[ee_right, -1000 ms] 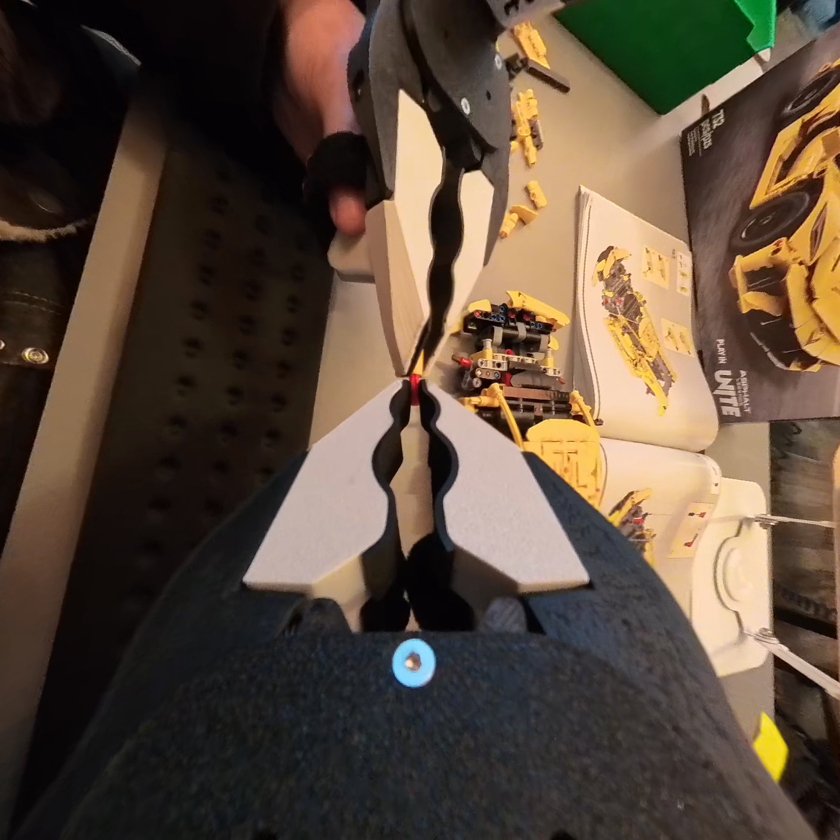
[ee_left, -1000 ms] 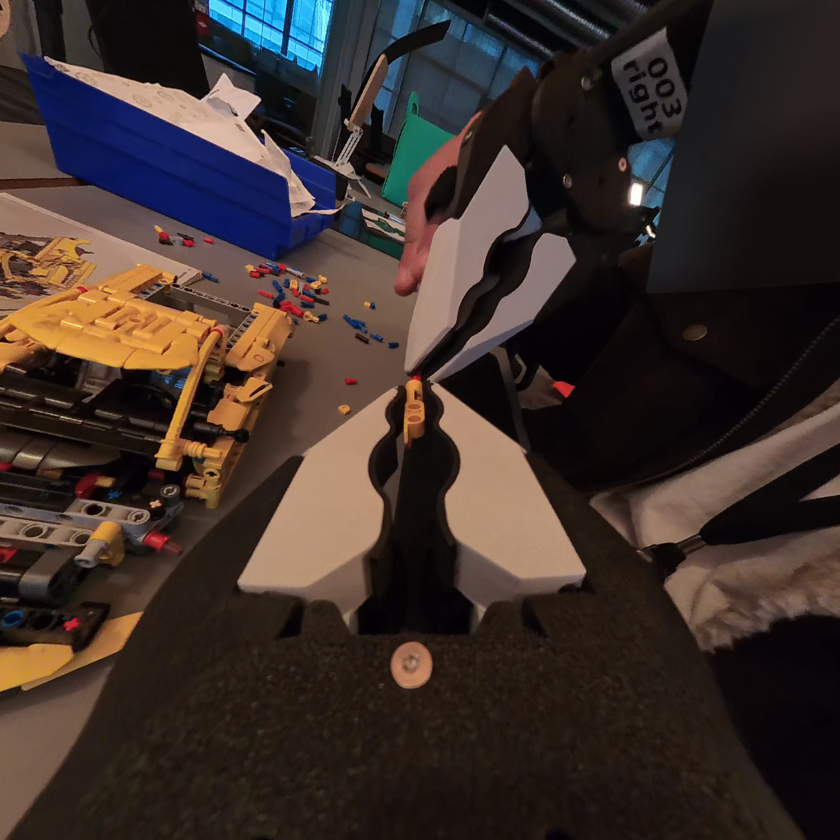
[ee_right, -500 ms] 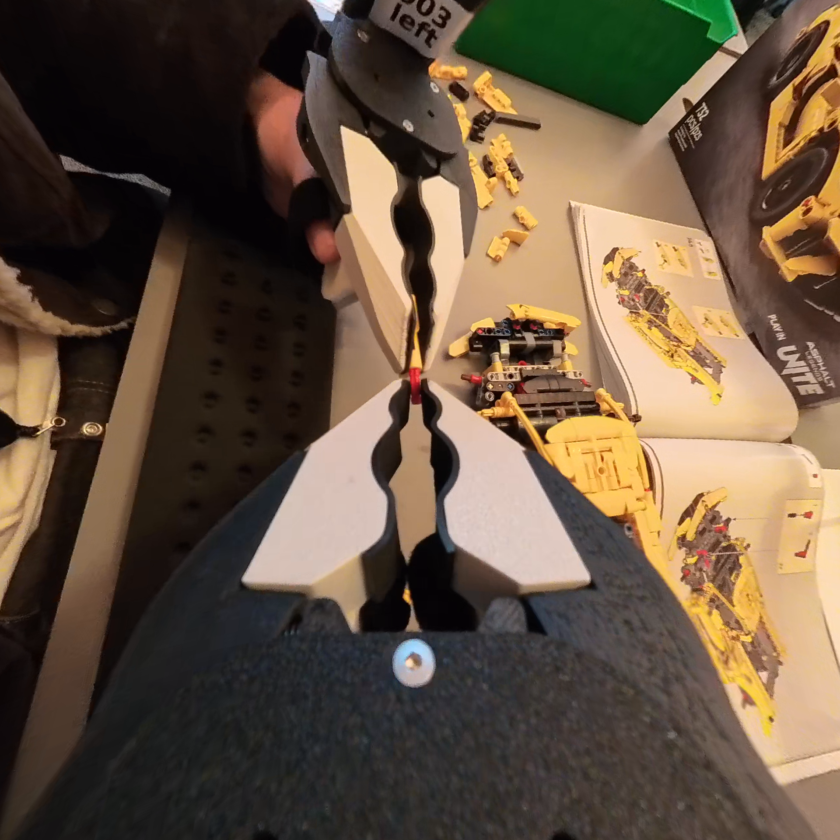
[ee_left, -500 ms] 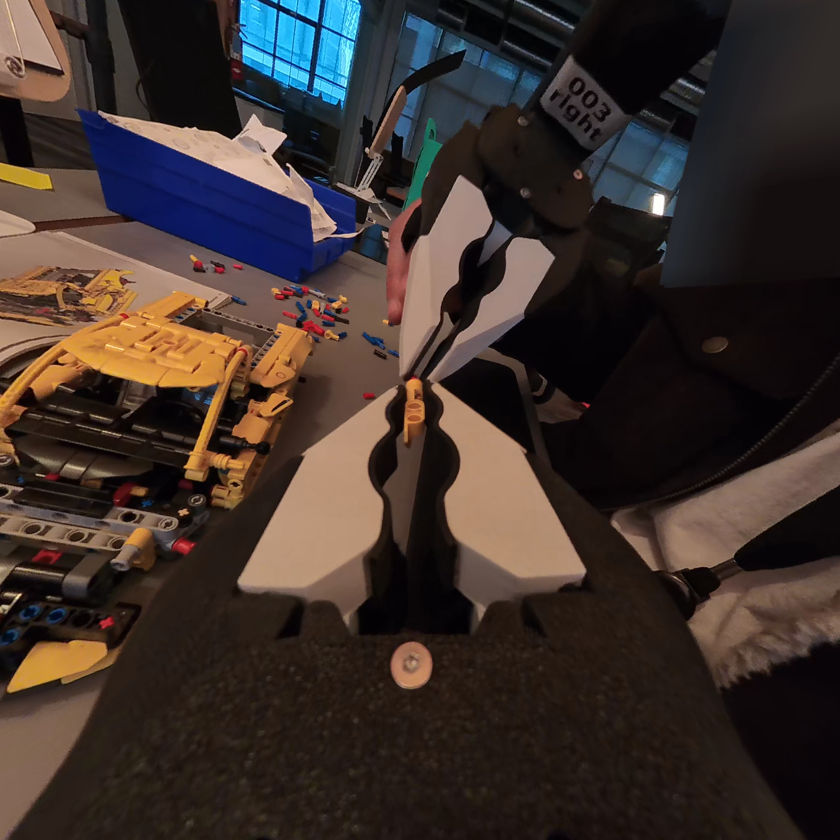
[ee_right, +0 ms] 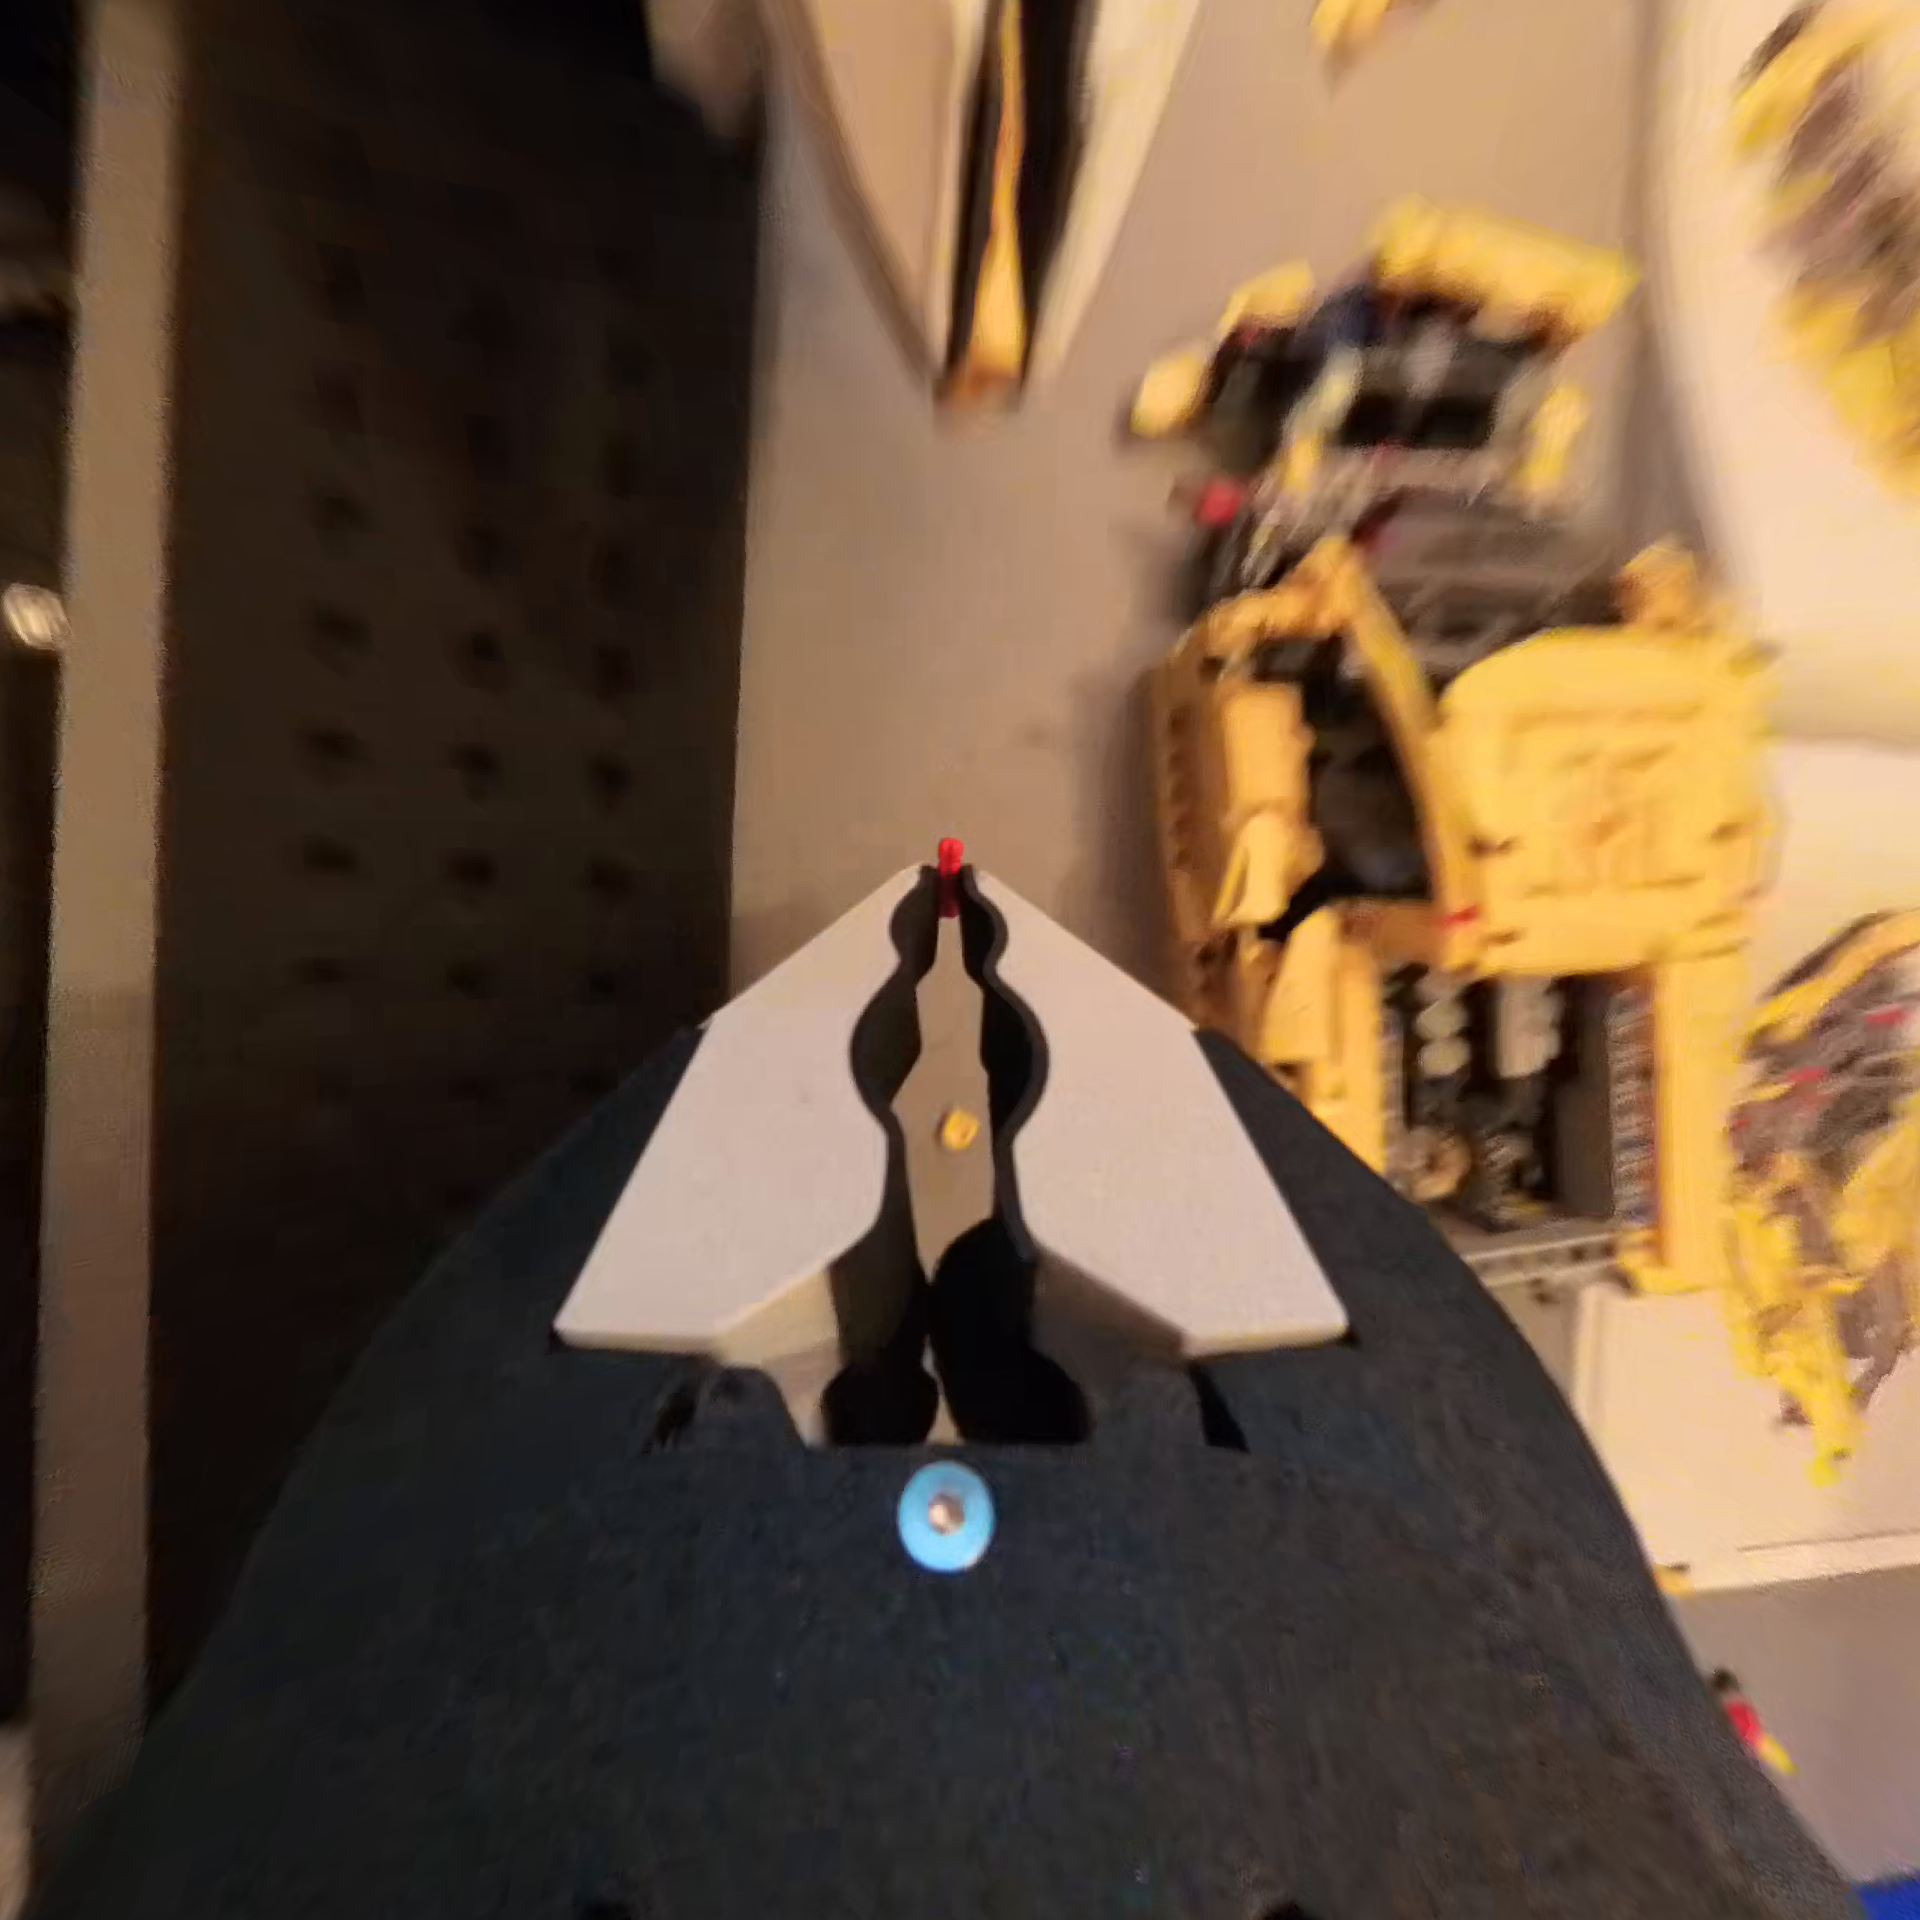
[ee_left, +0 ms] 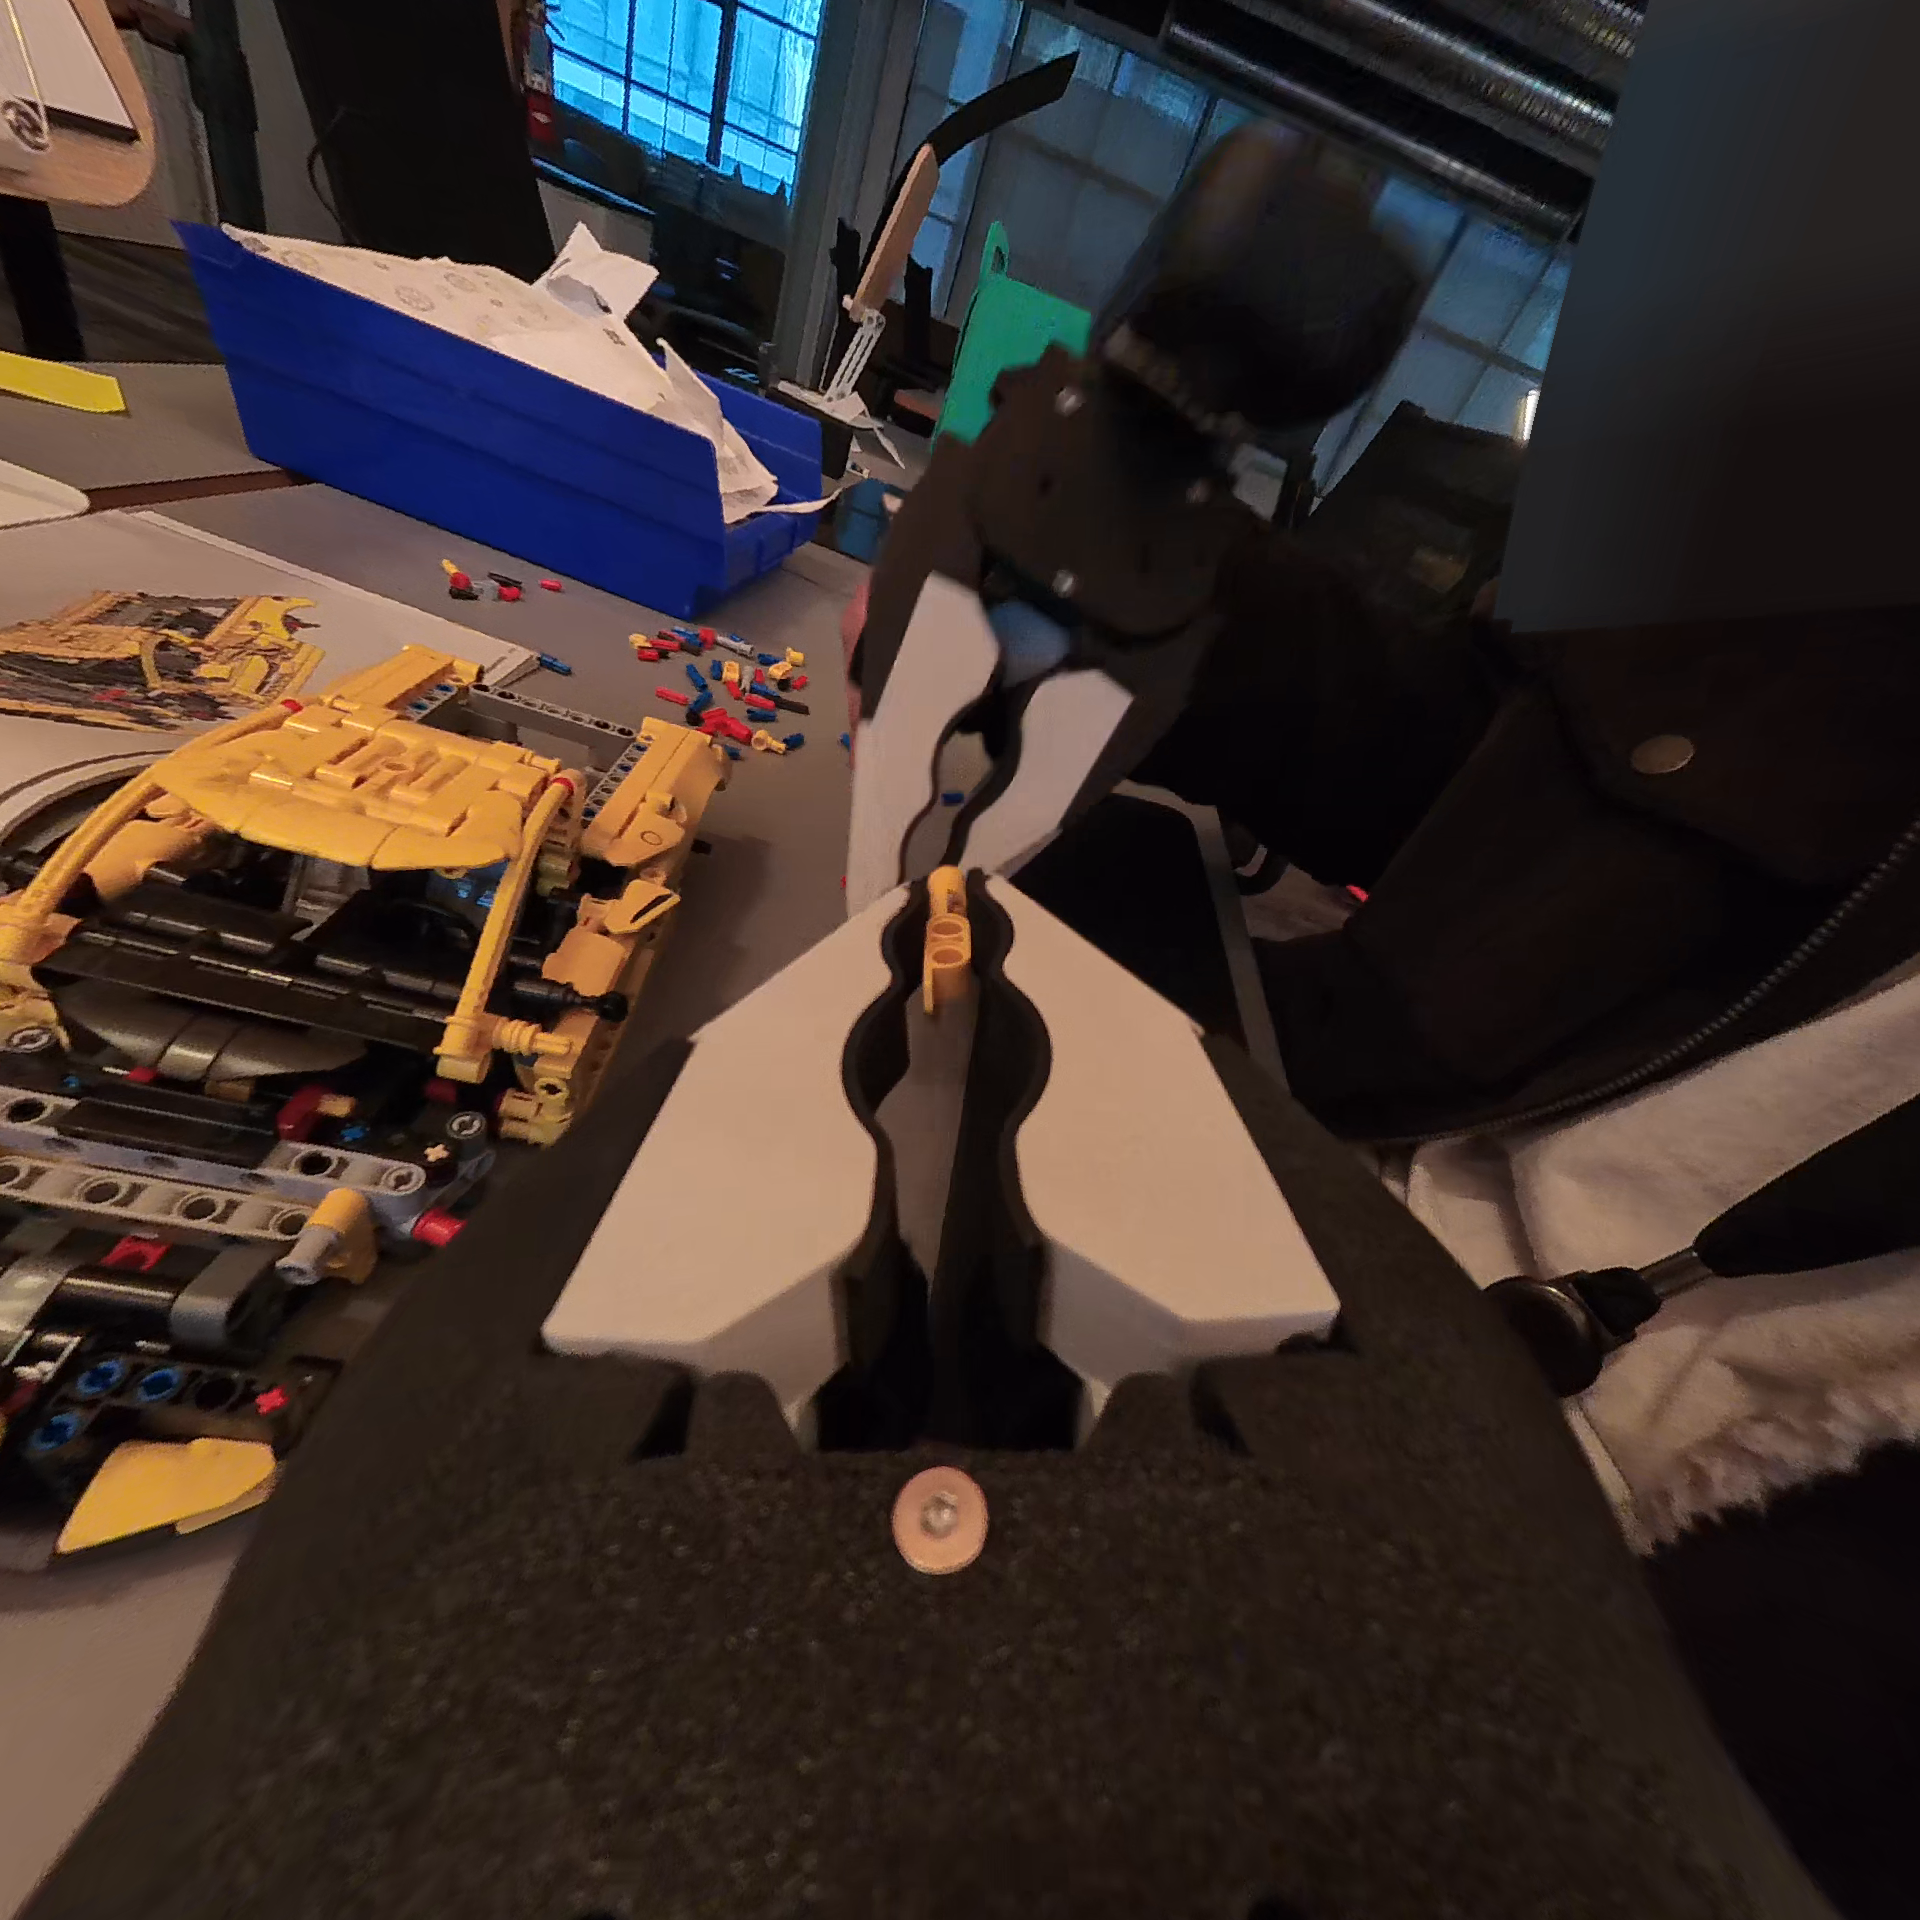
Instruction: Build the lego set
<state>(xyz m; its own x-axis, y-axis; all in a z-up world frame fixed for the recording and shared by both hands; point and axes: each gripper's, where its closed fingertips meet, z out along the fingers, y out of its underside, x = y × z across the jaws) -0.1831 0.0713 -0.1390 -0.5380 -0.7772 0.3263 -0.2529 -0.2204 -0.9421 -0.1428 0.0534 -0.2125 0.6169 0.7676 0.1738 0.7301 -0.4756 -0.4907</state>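
Lego car (ee_left: 343,914), yellow over a black and grey frame, stands part-built on the grey table (ee_left: 769,894), well in from its near edge; the right wrist view shows it blurred (ee_right: 1486,852). Behind the table the room is dim, with tall blue-lit windows (ee_left: 675,94) and dark pipes near the ceiling. A blue bin (ee_left: 468,447) heaped with white paper sits toward the far edge. An open manual (ee_left: 145,644) lies beside the car, away from the near edge. A dark perforated panel (ee_right: 447,727) runs along the table's near edge in the right wrist view. A person in a dark jacket (ee_left: 1621,883) with pale fleece lining sits at that edge.

Left gripper (ee_left: 948,883) is held above the table near that edge, its jaws clamped on a yellow connector (ee_left: 948,935) whose round holes face the camera. Right gripper (ee_right: 948,878) has its jaws pinched on a red pin (ee_right: 948,862) that sticks out past the tips. In the left wrist view the right gripper (ee_left: 925,862) points down with its tips just beside the left one's; whether pin and connector touch cannot be told. Loose red, blue and yellow pieces (ee_left: 727,691) are scattered between the car and the bin.
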